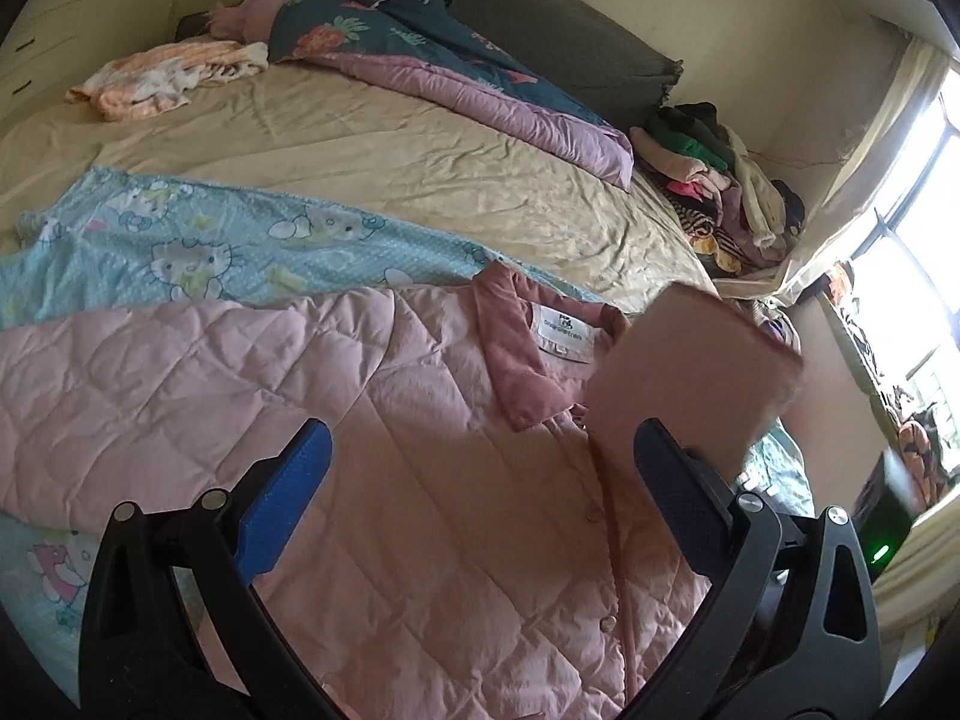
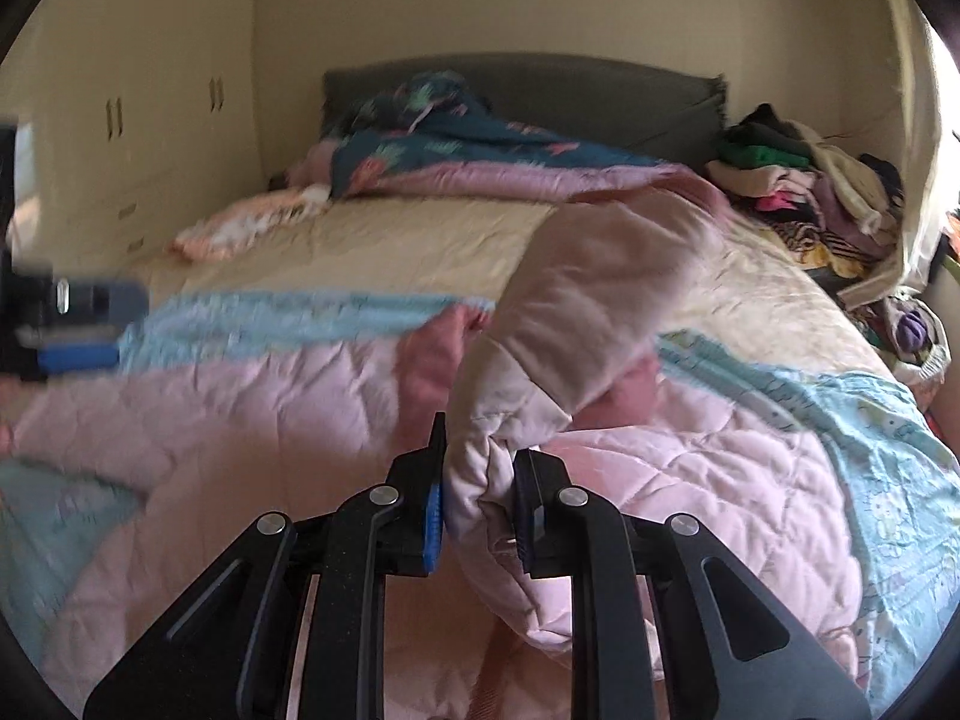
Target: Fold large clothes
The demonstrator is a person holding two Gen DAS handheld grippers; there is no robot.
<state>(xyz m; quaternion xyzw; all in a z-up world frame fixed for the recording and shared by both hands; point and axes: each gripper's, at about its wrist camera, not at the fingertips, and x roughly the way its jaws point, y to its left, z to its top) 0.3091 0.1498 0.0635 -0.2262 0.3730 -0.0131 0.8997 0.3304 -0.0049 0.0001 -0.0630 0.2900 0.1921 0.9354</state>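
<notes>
A pink quilted jacket point(image 1: 300, 420) lies spread on the bed, collar and label point(image 1: 564, 330) facing up. My left gripper point(image 1: 480, 456) is open and empty, hovering over the jacket's buttoned front. My right gripper point(image 2: 480, 480) is shut on the jacket's sleeve point(image 2: 570, 324) and holds it lifted above the jacket body point(image 2: 240, 420). The lifted sleeve also shows blurred in the left wrist view point(image 1: 690, 366). The left gripper point(image 2: 78, 324) shows blurred at the left edge of the right wrist view.
A light blue Hello Kitty blanket point(image 1: 180, 240) lies under the jacket on the beige sheet point(image 1: 360, 138). A teal and purple duvet point(image 1: 450, 66) and an orange cloth point(image 1: 162, 78) lie near the headboard. A pile of clothes point(image 1: 720, 180) sits at the bed's right side by the window.
</notes>
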